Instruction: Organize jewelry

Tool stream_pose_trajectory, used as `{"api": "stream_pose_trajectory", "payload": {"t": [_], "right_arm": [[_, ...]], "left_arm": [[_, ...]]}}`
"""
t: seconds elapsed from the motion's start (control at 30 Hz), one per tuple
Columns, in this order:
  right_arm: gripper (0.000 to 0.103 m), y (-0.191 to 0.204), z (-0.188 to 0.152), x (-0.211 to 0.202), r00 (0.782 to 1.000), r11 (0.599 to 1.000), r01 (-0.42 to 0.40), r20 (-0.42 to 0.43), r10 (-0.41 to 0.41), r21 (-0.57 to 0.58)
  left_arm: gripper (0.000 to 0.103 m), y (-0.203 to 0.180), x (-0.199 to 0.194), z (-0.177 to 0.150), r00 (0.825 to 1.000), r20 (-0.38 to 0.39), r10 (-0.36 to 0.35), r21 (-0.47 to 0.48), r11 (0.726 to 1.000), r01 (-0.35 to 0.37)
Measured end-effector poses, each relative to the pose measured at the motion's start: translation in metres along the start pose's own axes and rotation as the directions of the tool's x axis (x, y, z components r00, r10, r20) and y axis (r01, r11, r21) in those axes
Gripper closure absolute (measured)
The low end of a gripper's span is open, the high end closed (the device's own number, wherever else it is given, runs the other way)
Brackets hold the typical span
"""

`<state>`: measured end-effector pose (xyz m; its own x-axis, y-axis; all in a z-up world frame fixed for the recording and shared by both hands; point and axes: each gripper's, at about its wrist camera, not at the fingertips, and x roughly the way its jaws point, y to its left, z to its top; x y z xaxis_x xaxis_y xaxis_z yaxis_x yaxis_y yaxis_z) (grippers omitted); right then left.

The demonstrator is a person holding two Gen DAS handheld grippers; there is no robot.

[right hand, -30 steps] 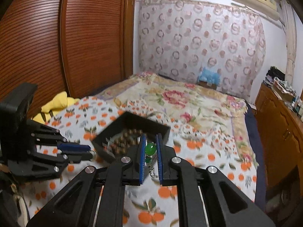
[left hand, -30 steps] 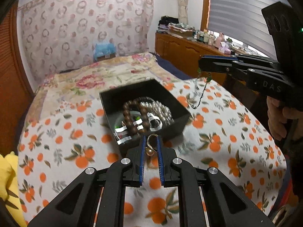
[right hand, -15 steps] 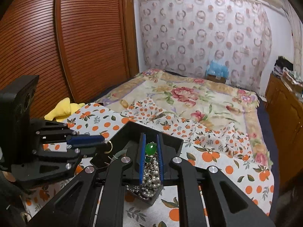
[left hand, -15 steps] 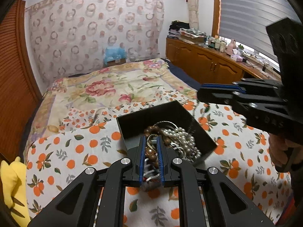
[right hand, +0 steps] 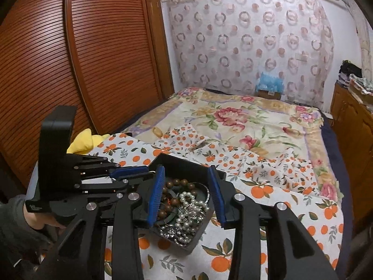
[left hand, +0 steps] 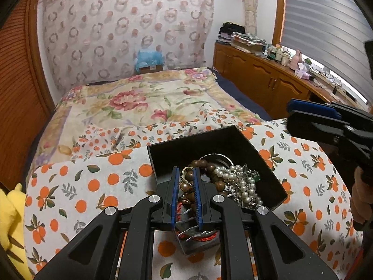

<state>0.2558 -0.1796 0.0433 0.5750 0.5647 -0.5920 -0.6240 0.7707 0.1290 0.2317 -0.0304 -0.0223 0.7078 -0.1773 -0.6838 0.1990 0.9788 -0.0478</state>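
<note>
Holding our left claw (left hand: 186, 184) nearly closed on a gold ring with a pearl drop (left hand: 185, 180), we hover over the black box (left hand: 205, 142) on the bed's orange-print cloth (left hand: 93, 186). Our right claw (right hand: 186, 191) gapes wide and empty above it. We'd release low, so the ring settles among glossy pearl strands (right hand: 186, 200), round wooden beads (left hand: 205, 165) and tangled silvery chain.

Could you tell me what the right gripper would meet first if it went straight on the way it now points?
Most likely the jewelry in the black box: the right gripper is open just above it, and the pearl necklace and wooden bead bracelet lie between its fingers. Depth is unclear, so the far wall could come first.
</note>
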Motion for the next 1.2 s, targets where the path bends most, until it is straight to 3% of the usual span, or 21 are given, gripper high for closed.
{"api": "stream_pose_trajectory", "payload": {"t": [0.17,0.23,0.33,0.47,0.6,0.83,1.03,1.2], "right_arm": [[0.061,-0.001,-0.007,-0.014,1.0,1.0,0.023,0.011,-0.023,0.013],[0.061,-0.002,-0.01,-0.02,0.999,0.999,0.037,0.016,-0.038,0.017],[0.061,-0.002,-0.016,-0.029,0.998,0.998,0.06,0.026,-0.061,0.027],[0.061,0.001,-0.026,-0.04,0.995,0.995,0.095,0.033,-0.096,0.042],[0.061,0.006,-0.039,-0.052,0.992,0.991,0.116,0.047,-0.119,0.066],[0.06,0.021,-0.053,-0.073,0.985,0.985,0.149,0.074,-0.156,0.086],[0.037,0.034,-0.06,-0.1,0.968,0.972,0.208,0.121,-0.221,0.108],[0.019,0.045,-0.068,-0.12,0.954,0.961,0.244,0.149,-0.262,0.127]], "left_arm": [[0.091,-0.001,-0.006,0.001,1.0,0.016,0.017,-0.012,1.0,-0.016],[0.086,-0.003,-0.01,0.0,1.0,0.019,0.025,-0.013,1.0,-0.025],[0.07,-0.005,-0.02,-0.005,0.999,0.033,0.04,-0.012,0.999,-0.04],[0.034,-0.009,-0.039,-0.014,0.995,0.061,0.082,-0.021,0.997,-0.081],[0.018,-0.012,-0.061,-0.025,0.99,0.094,0.101,-0.026,0.995,-0.099],[0.008,-0.02,-0.097,-0.04,0.983,0.133,0.127,-0.037,0.992,-0.123],[0.008,-0.022,-0.13,-0.05,0.974,0.177,0.141,-0.058,0.989,-0.133],[0.008,-0.027,-0.163,-0.06,0.954,0.24,0.182,-0.06,0.983,-0.173]]}}
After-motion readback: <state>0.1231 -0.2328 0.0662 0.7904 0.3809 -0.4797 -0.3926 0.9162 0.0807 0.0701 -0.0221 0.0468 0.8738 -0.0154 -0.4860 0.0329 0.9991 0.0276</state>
